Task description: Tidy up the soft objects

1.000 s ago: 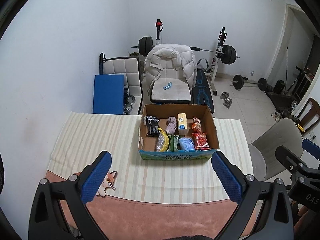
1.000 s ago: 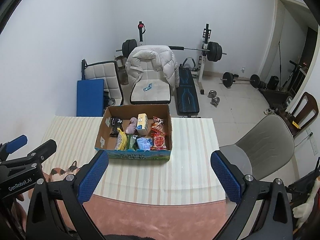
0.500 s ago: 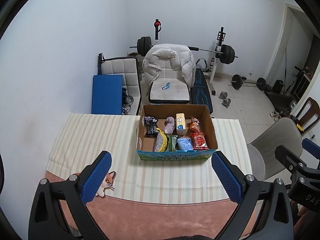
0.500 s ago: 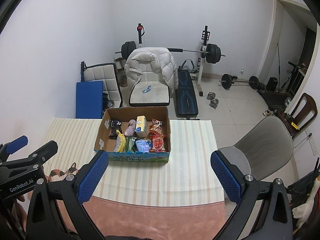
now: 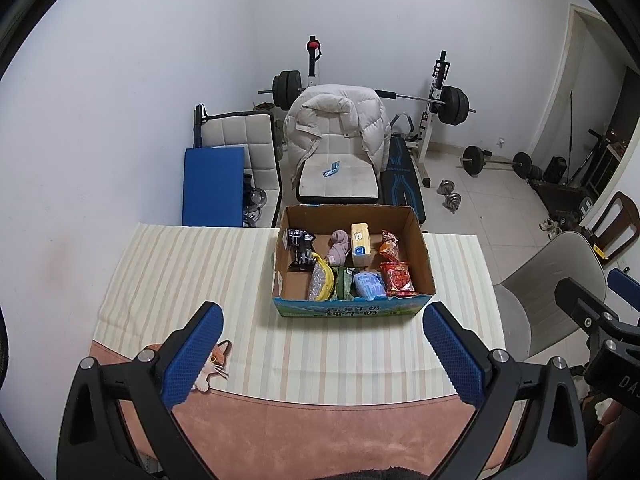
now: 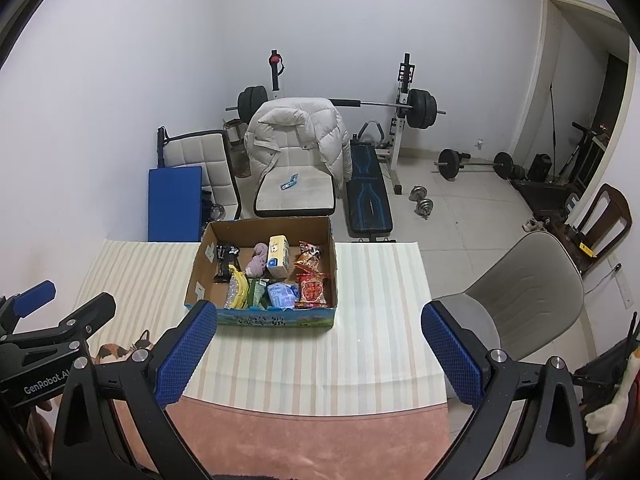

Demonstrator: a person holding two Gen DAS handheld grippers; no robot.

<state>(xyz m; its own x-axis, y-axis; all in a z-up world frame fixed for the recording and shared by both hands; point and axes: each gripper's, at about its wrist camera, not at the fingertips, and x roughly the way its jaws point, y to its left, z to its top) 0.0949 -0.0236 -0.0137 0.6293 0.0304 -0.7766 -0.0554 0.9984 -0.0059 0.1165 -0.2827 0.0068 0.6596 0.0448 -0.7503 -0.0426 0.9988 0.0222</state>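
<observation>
Left wrist view: left hand-held gripper [image 5: 322, 354] spread wide, empty, above striped-cloth desk [image 5: 180, 276]; open brown cardboard box [image 5: 425, 256] w/ soft items ahead. Right hand-held gripper [image 6: 320, 350] likewise released.

Each gripper, left gripper [image 5: 322, 354] and right gripper [image 6: 320, 354], is a black plastic frame with triangular cut-outs and silver screws at the joints. The fingers [image 5: 192, 356] carry blue pads with a fine diamond grid. White lettering reads "GenRobot.AI" on the left gripper's body, seen from the right wrist.
</observation>
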